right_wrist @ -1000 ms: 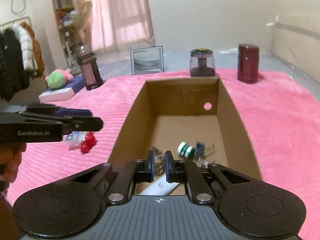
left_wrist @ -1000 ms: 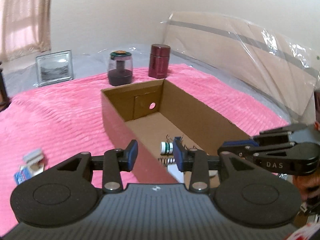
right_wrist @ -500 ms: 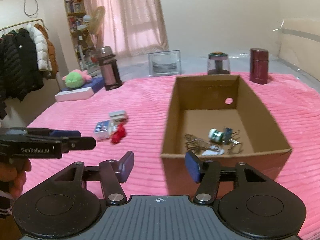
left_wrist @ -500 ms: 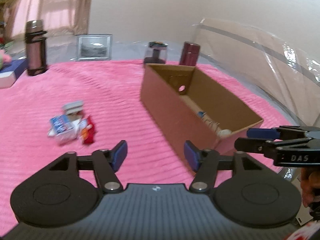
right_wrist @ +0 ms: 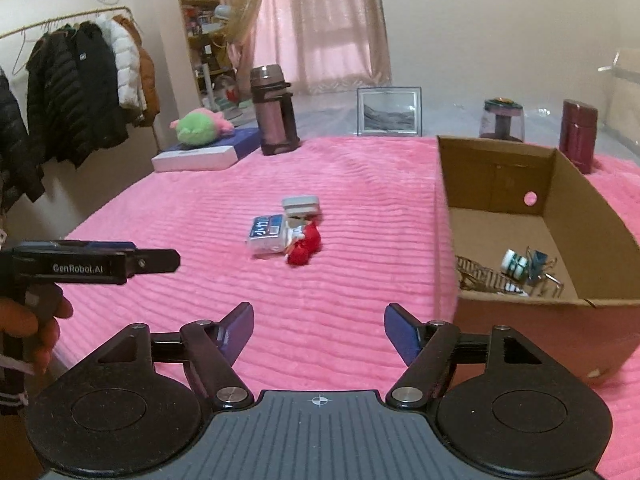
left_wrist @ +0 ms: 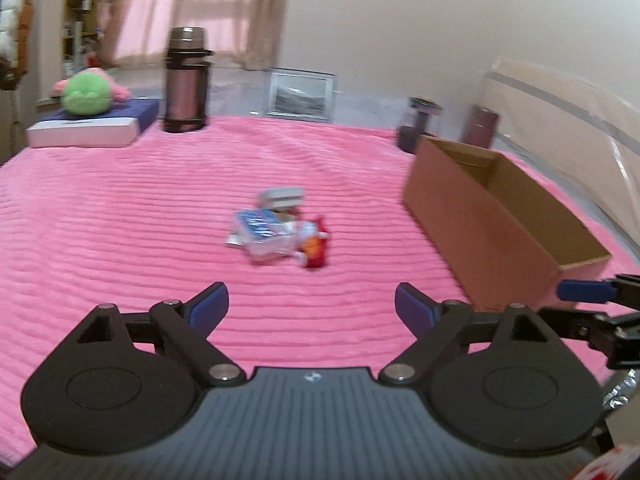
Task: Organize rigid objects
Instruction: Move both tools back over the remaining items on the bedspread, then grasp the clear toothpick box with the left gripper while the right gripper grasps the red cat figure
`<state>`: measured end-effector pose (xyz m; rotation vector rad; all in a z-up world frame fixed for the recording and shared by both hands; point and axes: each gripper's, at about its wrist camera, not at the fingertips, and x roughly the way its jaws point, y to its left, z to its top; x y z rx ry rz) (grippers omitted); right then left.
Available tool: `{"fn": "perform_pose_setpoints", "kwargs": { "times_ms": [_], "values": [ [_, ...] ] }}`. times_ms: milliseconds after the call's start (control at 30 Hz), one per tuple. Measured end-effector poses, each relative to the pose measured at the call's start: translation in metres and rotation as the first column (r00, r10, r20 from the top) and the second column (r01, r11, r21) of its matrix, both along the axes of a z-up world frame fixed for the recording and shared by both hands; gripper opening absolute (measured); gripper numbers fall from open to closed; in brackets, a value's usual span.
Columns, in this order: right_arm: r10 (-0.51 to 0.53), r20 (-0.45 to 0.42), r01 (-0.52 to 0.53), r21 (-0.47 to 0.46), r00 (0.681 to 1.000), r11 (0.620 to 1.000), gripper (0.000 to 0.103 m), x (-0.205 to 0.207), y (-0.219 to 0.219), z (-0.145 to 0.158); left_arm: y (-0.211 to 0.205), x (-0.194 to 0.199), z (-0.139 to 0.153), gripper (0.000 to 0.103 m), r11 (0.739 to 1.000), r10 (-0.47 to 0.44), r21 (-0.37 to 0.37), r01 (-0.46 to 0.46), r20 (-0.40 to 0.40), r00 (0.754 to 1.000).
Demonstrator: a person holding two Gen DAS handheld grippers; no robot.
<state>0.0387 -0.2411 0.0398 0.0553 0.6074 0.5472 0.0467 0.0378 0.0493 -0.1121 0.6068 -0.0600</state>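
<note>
your left gripper (left_wrist: 311, 307) tilts downward, its blue-padded fingers (left_wrist: 210, 309) spread wide and opening, nothing between them. your right gripper (right_wrist: 319, 331) tilts down likewise, fingers (right_wrist: 240, 330) apart and opening, empty. your left hand (right_wrist: 28, 330) wraps the left gripper's handle, a striped sleeve cuff at the wrist.

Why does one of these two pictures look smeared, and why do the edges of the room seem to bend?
Left wrist view: motion blur softens the small pile of items and the cardboard box. Right wrist view: sharper, the blue-label packet shows clearly. Both views: the fisheye lens curves the pink blanket and darkens the corners.
</note>
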Motion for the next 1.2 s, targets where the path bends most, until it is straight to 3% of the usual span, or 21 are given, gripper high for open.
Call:
{"fn": "perform_pose_setpoints", "kwargs": {
  "times_ms": [267,667,1200],
  "values": [
    [0.017,0.013,-0.017,-0.017,1.0,1.0,0.072,0.014,0.028,-0.012,0.025,0.01,-0.008,0.091,0.993,0.105,0.047,-0.105,0.009,0.994],
    [-0.002,-0.011,0.002,-0.021,1.0,1.0,0.073,0.053,0.058,-0.038,0.035,0.043,-0.025,0.091,0.992,0.1,0.081,-0.101,0.021,0.995],
    [0.004,-0.029,-0.005,-0.034,1.0,0.999,0.073,0.132,0.109,-0.076,0.058,0.115,-0.061,0.09,0.995,0.06,0.081,-0.058,-0.022,0.998]
  ]
}}
